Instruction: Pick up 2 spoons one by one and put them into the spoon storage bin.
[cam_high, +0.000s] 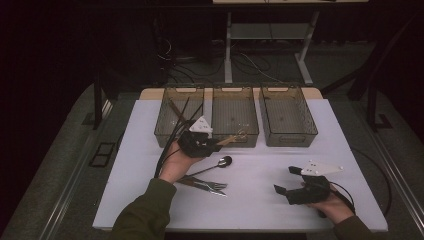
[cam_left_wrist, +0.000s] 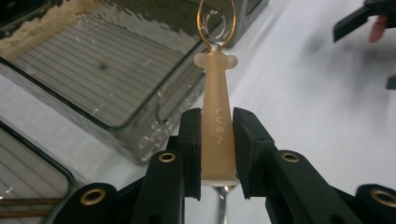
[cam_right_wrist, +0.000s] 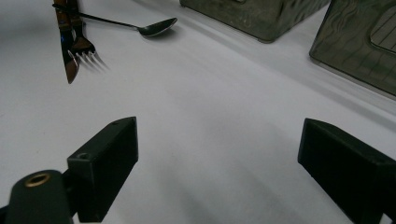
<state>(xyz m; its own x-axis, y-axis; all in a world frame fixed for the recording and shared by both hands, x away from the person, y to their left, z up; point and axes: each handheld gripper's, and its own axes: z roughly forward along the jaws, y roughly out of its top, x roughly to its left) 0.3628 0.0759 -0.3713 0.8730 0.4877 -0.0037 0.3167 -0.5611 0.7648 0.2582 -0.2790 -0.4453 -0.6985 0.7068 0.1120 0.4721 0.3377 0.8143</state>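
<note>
My left gripper is shut on the beige handle of a utensil that ends in a gold wire loop. It hovers at the front wall of the middle clear bin, loop end pointing right. In the left gripper view the black jaws of the left gripper clamp the beige handle on both sides, and the loop points away over the bin's corner. My right gripper rests on the white table at the lower right, open with nothing between its jaws; the right gripper looks across bare table.
Three clear bins stand in a row at the back: the left bin holds several thin sticks, the right bin looks empty. A spoon and a fork and knife lie near the left hand. The spoon and fork lie far from the right gripper.
</note>
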